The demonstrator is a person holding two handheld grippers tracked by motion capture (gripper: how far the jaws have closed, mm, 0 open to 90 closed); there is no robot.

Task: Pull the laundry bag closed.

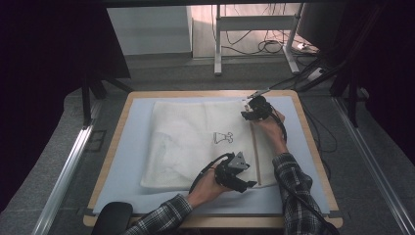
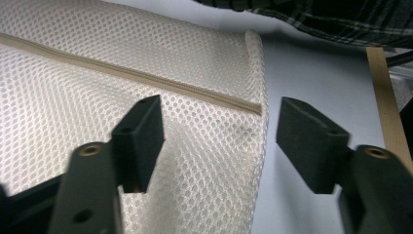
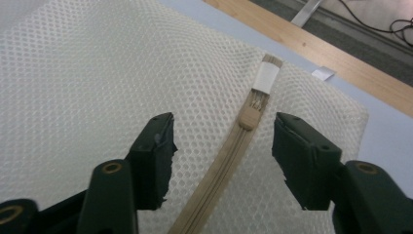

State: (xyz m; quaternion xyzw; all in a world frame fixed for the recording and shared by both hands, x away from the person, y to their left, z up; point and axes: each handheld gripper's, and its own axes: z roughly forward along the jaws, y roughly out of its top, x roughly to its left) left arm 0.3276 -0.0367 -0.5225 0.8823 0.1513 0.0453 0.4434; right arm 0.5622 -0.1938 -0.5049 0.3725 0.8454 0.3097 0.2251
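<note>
Mesh bag [image 1: 195, 142] lies flat on blue mat [image 1: 127, 147] covering wooden table [image 1: 205, 93].

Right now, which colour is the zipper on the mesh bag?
Beige; the zipper shows best in the right gripper view.

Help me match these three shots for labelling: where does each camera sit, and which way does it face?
High view: above the person's side, facing forward and down on the table; both forearms, left gripper and right gripper show.
Left gripper view: rides that gripper, looking past its open jaws at the mesh bag.
Right gripper view: looks along its open jaws at the zipper pull.
All three share the beige zipper.
</note>
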